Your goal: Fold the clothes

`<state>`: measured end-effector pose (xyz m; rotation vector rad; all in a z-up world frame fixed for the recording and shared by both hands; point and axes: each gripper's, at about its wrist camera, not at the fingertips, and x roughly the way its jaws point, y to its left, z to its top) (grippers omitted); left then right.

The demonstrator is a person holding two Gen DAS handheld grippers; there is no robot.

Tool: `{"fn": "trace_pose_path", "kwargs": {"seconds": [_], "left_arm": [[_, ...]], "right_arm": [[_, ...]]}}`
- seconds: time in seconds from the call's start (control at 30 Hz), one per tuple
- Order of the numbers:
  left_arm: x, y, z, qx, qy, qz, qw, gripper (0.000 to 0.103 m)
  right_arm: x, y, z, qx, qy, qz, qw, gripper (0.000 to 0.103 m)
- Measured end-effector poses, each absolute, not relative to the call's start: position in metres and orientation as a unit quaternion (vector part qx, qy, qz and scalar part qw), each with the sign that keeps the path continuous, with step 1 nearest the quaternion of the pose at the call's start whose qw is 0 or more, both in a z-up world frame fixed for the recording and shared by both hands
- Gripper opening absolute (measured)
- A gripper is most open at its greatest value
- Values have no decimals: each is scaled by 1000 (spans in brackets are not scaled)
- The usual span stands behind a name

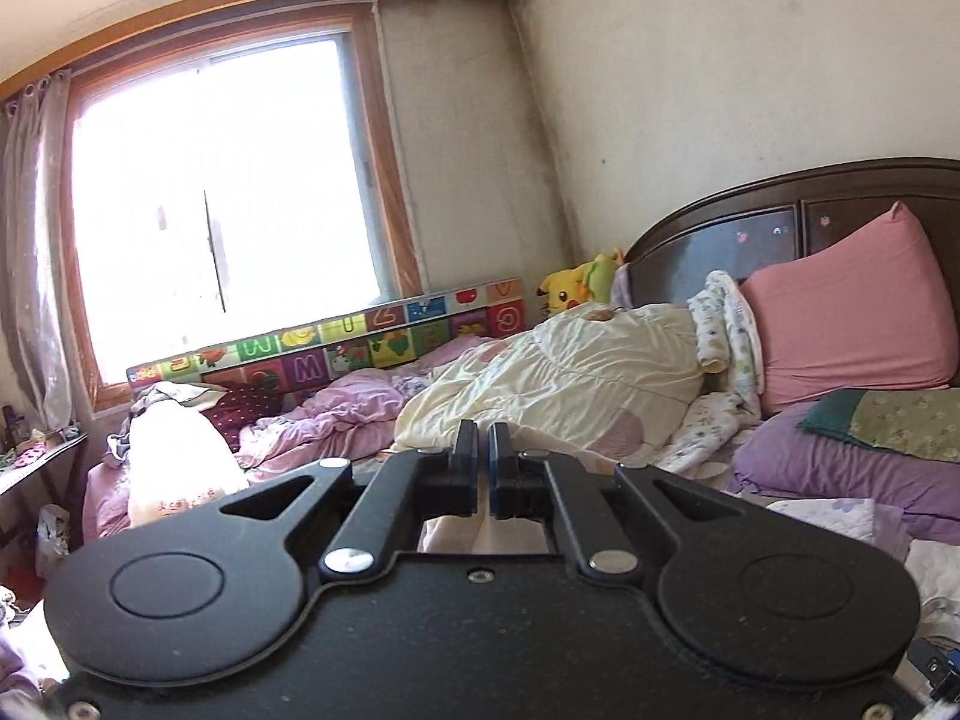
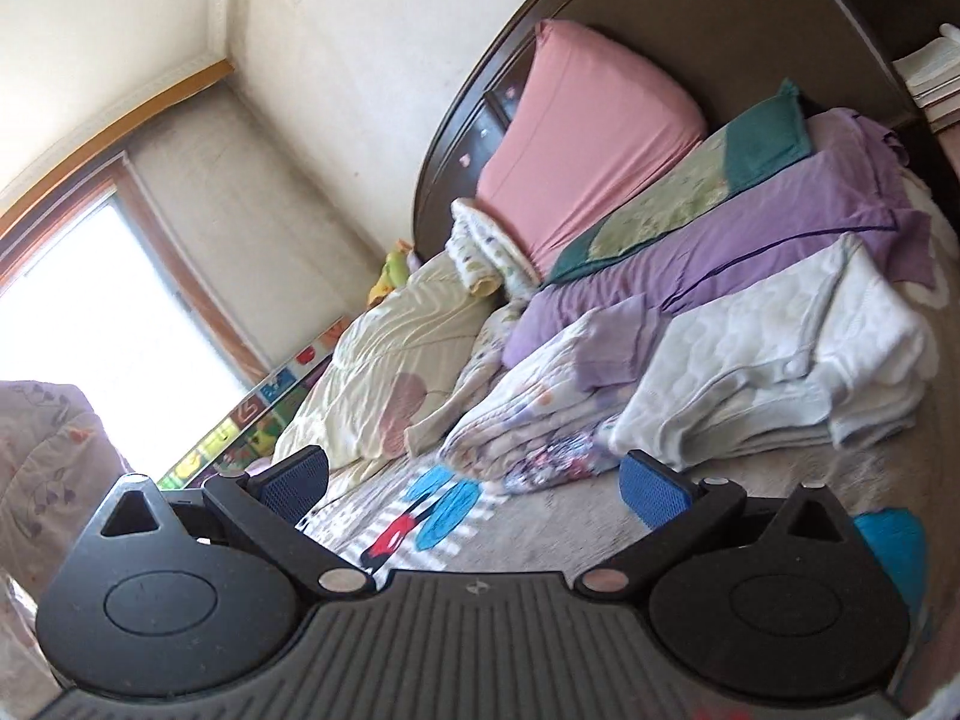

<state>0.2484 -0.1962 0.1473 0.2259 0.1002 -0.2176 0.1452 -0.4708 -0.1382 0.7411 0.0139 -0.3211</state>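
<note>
My left gripper (image 1: 483, 465) is shut, its two fingers pressed together above the bed. Pale pink-cream fabric (image 1: 456, 531) shows just beneath them and seems pinched; the pinch point is hidden. In the right wrist view a pale pink garment with purple flower stitching (image 2: 42, 468) hangs at the far left. My right gripper (image 2: 474, 483) is open wide, blue pads (image 2: 654, 489) bare, low over a striped cloth with a blue and red cartoon print (image 2: 432, 510). A stack of folded white clothes (image 2: 780, 372) lies to its right.
The bed holds a cream quilt (image 1: 558, 378), a pink pillow (image 1: 852, 312), a purple pillow (image 2: 750, 228) and a rumpled floral blanket (image 2: 540, 414). A dark headboard (image 1: 720, 228) stands behind. A bright window (image 1: 222, 198) and an alphabet mat (image 1: 336, 348) line the far side.
</note>
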Motion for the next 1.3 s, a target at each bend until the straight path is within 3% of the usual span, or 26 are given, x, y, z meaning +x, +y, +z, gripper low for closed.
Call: {"fn": "trace_pose_path", "kwargs": {"seconds": [0.47, 0.8, 0.83, 1.0, 1.3], "left_arm": [[173, -71, -17, 129, 229, -17, 965, 1], [107, -59, -77, 99, 335, -99, 932, 2], [101, -58, -83, 96, 345, -107, 927, 3], [69, -51, -111, 79, 392, -147, 905, 42], [51, 17, -62, -51, 317, -148, 935, 55]], "right_arm": [[195, -330, -128, 275, 93, 7, 957, 103], [178, -318, -125, 257, 102, 37, 960, 103], [177, -318, -126, 254, 100, 40, 961, 103], [171, -315, -130, 255, 114, 62, 958, 103], [155, -299, -121, 178, 180, 117, 960, 103]]}}
